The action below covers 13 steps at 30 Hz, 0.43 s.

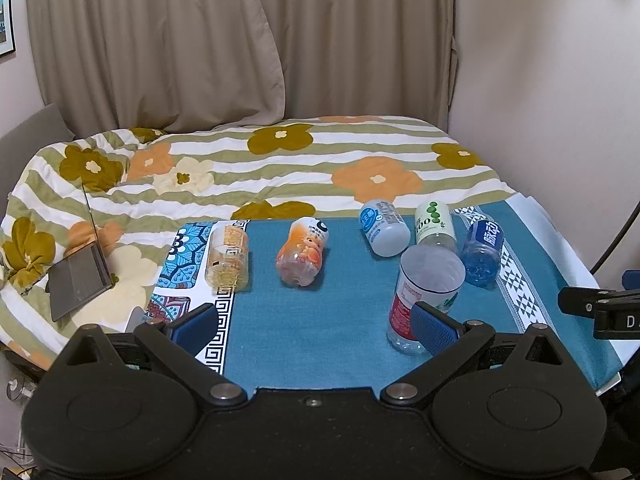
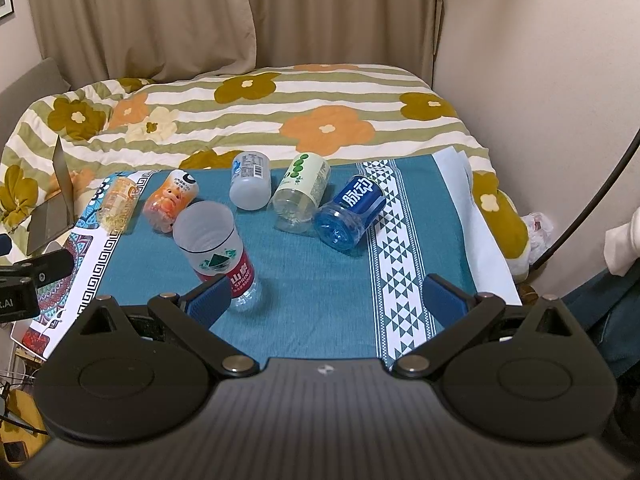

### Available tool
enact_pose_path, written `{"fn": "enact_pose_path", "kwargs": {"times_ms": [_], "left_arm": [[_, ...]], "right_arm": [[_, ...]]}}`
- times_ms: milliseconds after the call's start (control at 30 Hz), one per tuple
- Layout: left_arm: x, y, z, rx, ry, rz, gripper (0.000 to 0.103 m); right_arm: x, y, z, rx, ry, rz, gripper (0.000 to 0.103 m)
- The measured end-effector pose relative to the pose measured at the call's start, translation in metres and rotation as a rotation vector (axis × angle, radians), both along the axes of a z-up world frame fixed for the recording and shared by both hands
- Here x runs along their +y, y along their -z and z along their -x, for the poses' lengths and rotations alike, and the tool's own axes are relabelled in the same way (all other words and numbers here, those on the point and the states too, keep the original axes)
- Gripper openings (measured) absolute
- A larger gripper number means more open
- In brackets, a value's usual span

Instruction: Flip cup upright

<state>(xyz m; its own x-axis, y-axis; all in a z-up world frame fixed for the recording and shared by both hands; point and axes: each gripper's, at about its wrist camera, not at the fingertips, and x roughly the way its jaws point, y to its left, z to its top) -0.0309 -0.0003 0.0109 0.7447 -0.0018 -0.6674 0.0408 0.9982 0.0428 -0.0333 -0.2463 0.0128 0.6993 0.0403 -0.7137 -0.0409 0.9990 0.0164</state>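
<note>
Red-label cup (image 1: 424, 296) upright already, five more lying behind it. Both grippers (image 1: 316, 326) (image 2: 326, 300) spread wide, grasping nothing. Next: reaching past the red-label cup for the blue cup (image 2: 350, 212).

Near half of teal cloth (image 2: 320, 280) open — upright red-label cup (image 2: 218, 248) left, five cups crowd the far edge.

we are in a home bedroom: a bed (image 1: 280, 168) under a flowered, striped quilt (image 2: 280, 120) fills the room, beige curtains (image 1: 200, 40) hang behind it, and a framed picture (image 1: 6, 16) hangs on the left wall. what looks like an open laptop (image 1: 80, 276) lies on the quilt.
</note>
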Motion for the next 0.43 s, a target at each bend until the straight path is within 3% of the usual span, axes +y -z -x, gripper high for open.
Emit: {"fn": "enact_pose_path", "kwargs": {"times_ms": [433], "left_arm": [[-0.0005,-0.0010,0.0005,-0.024,-0.026,-0.019,0.103]], "right_arm": [[0.0051,0.0057,-0.0055,0.009,-0.016,-0.004,0.103]]}}
